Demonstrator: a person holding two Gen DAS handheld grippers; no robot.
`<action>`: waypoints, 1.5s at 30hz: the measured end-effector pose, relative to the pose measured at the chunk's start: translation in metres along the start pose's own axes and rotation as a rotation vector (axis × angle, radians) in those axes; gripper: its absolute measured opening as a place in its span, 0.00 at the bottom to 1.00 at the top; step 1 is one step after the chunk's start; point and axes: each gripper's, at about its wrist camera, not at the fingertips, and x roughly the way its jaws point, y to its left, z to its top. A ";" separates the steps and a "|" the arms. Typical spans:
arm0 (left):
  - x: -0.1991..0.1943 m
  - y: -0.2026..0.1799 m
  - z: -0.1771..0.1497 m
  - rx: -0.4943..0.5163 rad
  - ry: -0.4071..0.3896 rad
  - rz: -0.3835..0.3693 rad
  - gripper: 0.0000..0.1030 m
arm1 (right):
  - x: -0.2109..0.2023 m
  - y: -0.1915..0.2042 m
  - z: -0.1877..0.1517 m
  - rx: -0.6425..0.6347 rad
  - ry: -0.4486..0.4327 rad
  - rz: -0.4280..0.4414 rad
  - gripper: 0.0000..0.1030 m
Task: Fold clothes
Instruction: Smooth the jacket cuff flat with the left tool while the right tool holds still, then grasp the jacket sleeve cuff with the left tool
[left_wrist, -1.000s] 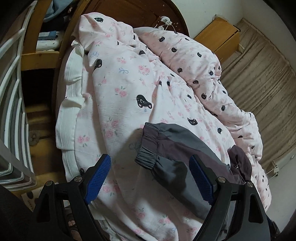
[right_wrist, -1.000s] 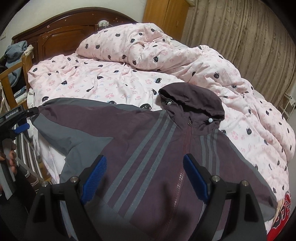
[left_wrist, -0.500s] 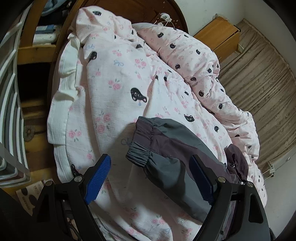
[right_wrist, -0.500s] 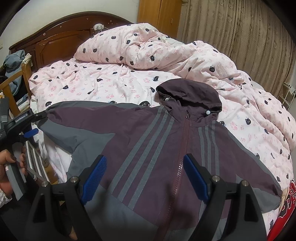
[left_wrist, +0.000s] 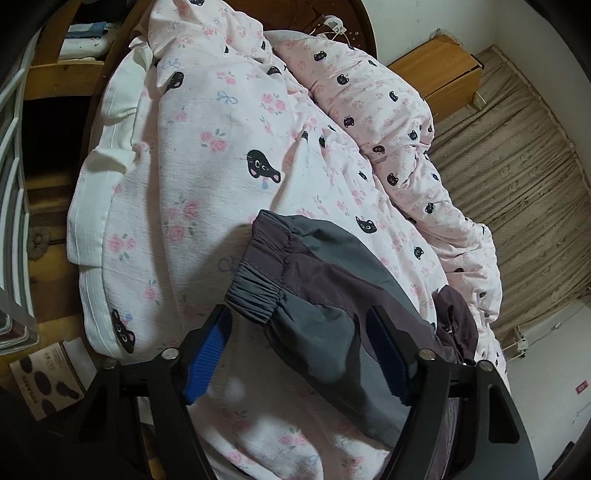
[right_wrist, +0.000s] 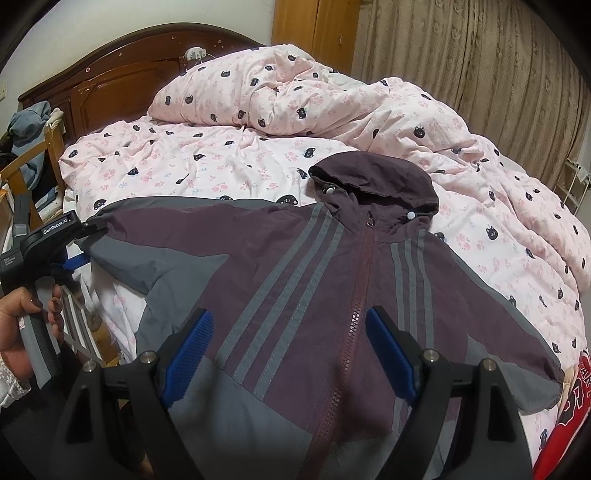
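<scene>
A maroon and grey hooded jacket (right_wrist: 295, 273) lies front up on the pink bed sheet (right_wrist: 192, 155), zipper closed, both sleeves spread out. My right gripper (right_wrist: 290, 354) hovers open over its lower front, one finger on each side of the zipper. In the left wrist view the left sleeve's elastic cuff (left_wrist: 258, 291) lies near the bed's edge. The left gripper (left_wrist: 297, 354) is open, and the sleeve (left_wrist: 325, 332) passes between its fingers just behind the cuff. In the right wrist view a hand (right_wrist: 18, 328) holds that left gripper (right_wrist: 85, 229) at the sleeve end.
A bunched pink duvet (right_wrist: 332, 92) fills the back right of the bed below the dark wooden headboard (right_wrist: 110, 74). A wooden chair with clothes (right_wrist: 29, 147) stands at the left. A red garment (right_wrist: 565, 413) lies at the front right. Curtains (right_wrist: 480, 55) hang behind.
The left gripper has closed in on the sleeve, so the cuff end now sits between its open fingers. The right gripper has drawn slightly nearer the jacket front.
</scene>
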 end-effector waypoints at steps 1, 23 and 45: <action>0.000 0.000 0.000 -0.004 0.003 -0.004 0.53 | -0.001 0.000 -0.001 0.002 0.000 0.001 0.83; -0.017 0.000 0.007 -0.019 -0.029 -0.067 0.08 | -0.014 0.002 -0.006 -0.003 -0.011 0.007 0.83; -0.034 -0.021 0.017 0.008 -0.120 -0.056 0.09 | -0.020 -0.013 -0.020 0.010 0.002 0.002 0.83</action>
